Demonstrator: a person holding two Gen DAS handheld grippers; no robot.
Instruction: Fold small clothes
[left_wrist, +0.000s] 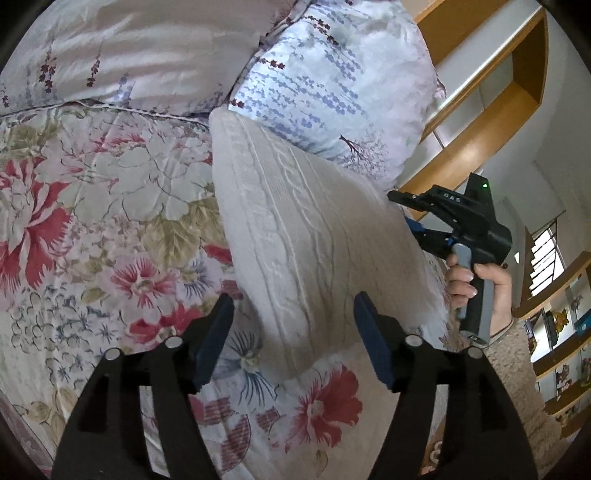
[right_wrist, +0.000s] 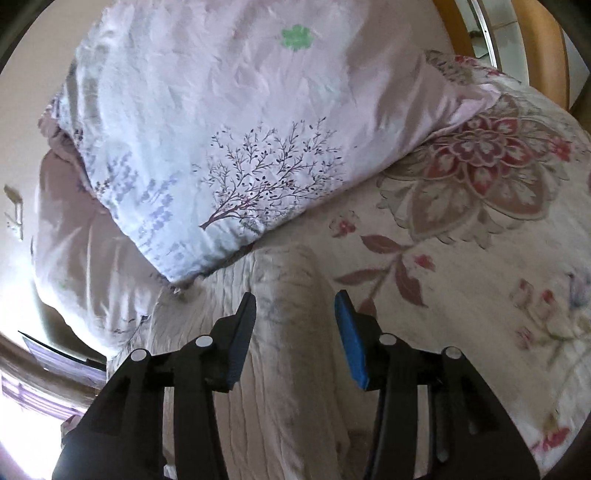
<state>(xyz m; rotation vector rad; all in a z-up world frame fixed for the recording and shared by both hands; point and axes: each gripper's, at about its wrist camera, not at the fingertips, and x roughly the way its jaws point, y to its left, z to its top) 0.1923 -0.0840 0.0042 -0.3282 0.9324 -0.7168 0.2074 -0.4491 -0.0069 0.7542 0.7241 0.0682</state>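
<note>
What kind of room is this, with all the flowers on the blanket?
Most likely a bedroom. A flowered bedspread covers a bed, big soft pillows are piled at its far end, and a knitted garment lies folded on top. Wooden shelves stand beside it.

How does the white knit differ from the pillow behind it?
The knit is cable-textured and plain off-white; the pillow is smooth and printed with lavender sprigs and a tree. The knit lies flat and folded; the pillow is puffy. Both rest on the floral quilt.
</note>
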